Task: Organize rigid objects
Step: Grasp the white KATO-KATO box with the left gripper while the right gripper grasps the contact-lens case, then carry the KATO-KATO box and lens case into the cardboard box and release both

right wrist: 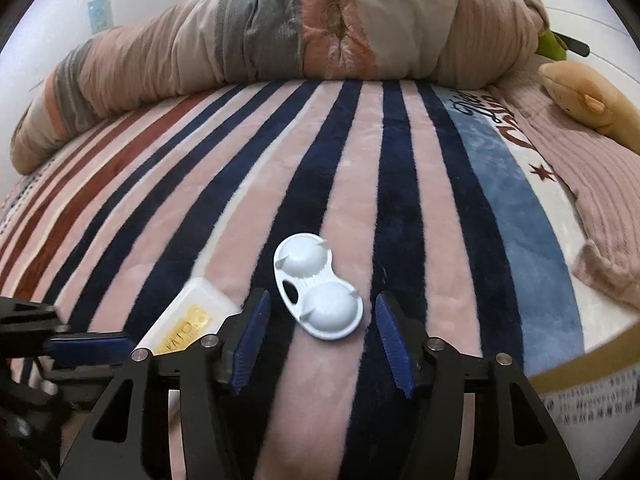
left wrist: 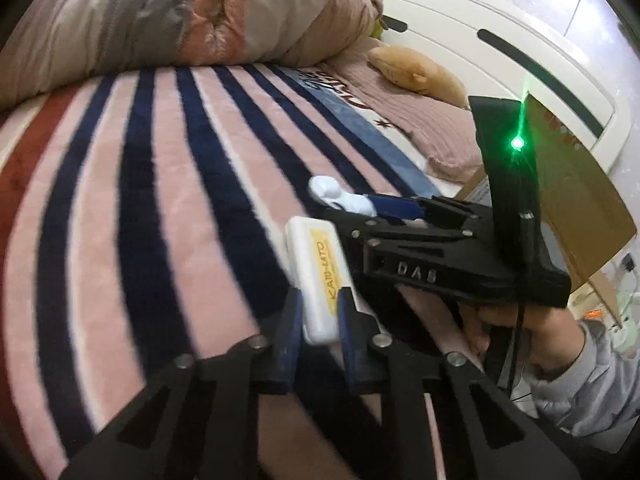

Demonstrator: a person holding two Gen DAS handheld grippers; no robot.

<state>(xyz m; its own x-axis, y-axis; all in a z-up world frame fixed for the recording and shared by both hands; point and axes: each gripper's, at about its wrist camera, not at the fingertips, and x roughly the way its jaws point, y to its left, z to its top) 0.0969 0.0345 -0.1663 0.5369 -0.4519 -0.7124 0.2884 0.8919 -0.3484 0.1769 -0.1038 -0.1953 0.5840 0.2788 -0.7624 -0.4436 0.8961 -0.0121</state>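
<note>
A white box with a yellow label (left wrist: 320,268) lies on the striped blanket (left wrist: 160,200). My left gripper (left wrist: 320,300) is shut on its near end, a blue pad pressed to each long side. In the right wrist view the same white box (right wrist: 192,316) sits at lower left, with one left finger (right wrist: 92,346) beside it. A white double-domed case (right wrist: 320,292) lies flat on the blanket just right of the box. My right gripper (right wrist: 320,304) stands open around it, with both pads clear of its sides. In the left wrist view the case (left wrist: 336,194) shows partly behind the right gripper's black housing (left wrist: 432,268).
A rolled duvet (right wrist: 280,28) lies across the far side of the bed. A tan plush toy (right wrist: 584,96) rests on a pink pillow at the right by the white headboard (left wrist: 480,60). A cardboard box (left wrist: 572,200) stands at the right edge. A person's hand (left wrist: 520,332) holds the right gripper.
</note>
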